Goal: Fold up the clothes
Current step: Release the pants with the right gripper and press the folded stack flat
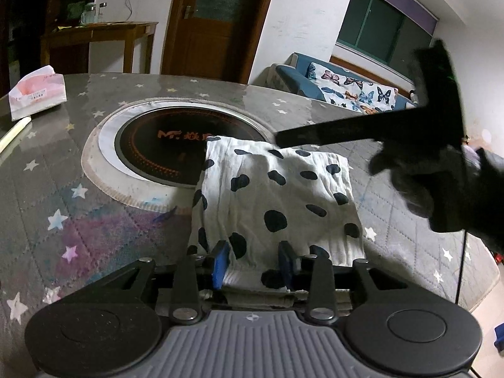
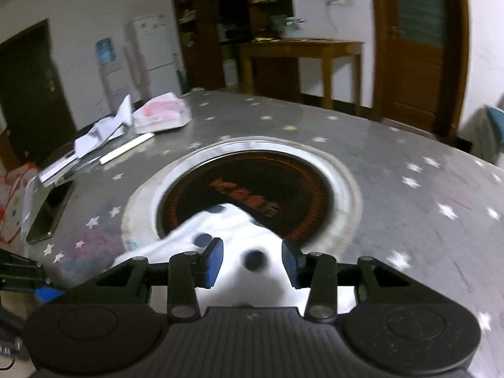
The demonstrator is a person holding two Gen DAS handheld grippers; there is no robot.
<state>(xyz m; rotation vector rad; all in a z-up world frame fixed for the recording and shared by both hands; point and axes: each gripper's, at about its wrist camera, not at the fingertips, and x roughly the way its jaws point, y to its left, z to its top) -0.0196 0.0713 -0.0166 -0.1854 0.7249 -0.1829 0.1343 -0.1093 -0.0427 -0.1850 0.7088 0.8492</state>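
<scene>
A white cloth with black spots (image 1: pixel 274 195) lies folded into a rough rectangle on the grey star-patterned table (image 1: pixel 94 208), its far corner over the round black hob (image 1: pixel 176 145). My left gripper (image 1: pixel 255 261) is open, its blue pads on either side of the cloth's near edge. My right gripper (image 2: pixel 252 260) is open above the cloth (image 2: pixel 233 226), which looks blurred in the right wrist view. The right gripper's dark body (image 1: pixel 441 145) crosses the right side of the left wrist view, above the cloth's far right corner.
A pink tissue pack (image 1: pixel 37 94) and a white stick (image 1: pixel 14 132) lie at the table's far left. Papers (image 2: pixel 100 132) and a phone (image 2: pixel 50 211) lie beside them. A wooden side table (image 2: pixel 302 50), a door and a sofa (image 1: pixel 340 85) stand beyond.
</scene>
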